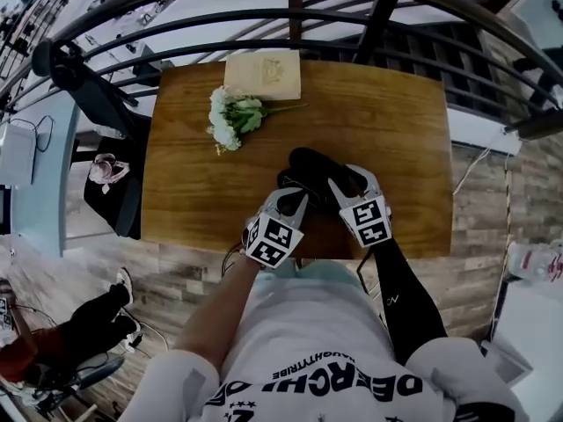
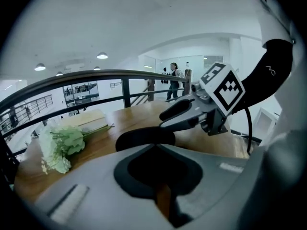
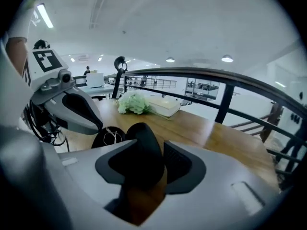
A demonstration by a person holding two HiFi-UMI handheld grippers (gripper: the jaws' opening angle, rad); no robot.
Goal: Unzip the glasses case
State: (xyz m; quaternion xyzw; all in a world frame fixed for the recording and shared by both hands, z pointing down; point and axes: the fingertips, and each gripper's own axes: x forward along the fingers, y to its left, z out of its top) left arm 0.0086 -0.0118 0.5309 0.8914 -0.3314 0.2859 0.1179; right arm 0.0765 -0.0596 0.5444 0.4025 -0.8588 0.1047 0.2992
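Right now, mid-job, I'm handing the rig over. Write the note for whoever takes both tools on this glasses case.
Left tool: jaws together at the tips, right against the near end of the glasses case. No zipper pull can be made out between them.
Right tool: jaws closed on the case's body, holding it.
Case: on the wooden table near its front edge, between both tools. The flowers lie farther back, apart from it.
Done: case gripped and steadied.
Left: no opening shows, so treat it as zipped. Check the left tool's hold on the pull, then probably run it around the case.
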